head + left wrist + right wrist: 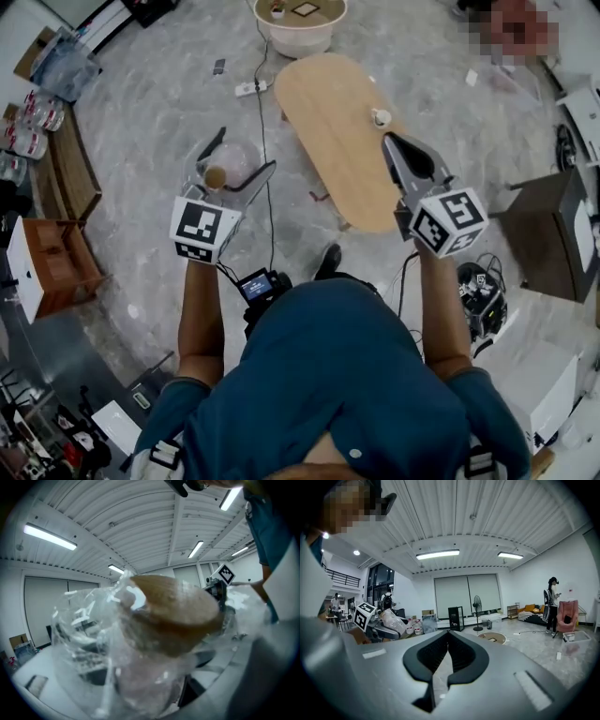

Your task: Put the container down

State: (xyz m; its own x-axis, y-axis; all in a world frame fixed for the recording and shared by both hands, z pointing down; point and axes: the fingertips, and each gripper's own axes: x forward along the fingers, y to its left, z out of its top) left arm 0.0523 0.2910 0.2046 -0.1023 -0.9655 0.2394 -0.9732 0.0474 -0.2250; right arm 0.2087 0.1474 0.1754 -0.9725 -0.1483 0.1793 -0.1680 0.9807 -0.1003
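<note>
A clear plastic container [234, 161] with a round cork lid [216, 176] sits between the jaws of my left gripper [246, 150], which is shut on it and holds it in the air above the floor, left of the table. In the left gripper view the container [140, 658] and its cork lid [176, 609] fill the picture and hide the jaws. My right gripper [388, 141] hovers over the wooden table [328, 112], shut and empty. In the right gripper view its jaws [448, 637] meet at the tips, and the held container [393, 620] shows at the left.
A small white object [381, 117] stands on the oval table near my right gripper. A white round tub [300, 26] sits on the floor beyond the table. A power strip [249, 88] and cable lie on the floor. Shelves and boxes [56, 178] line the left side.
</note>
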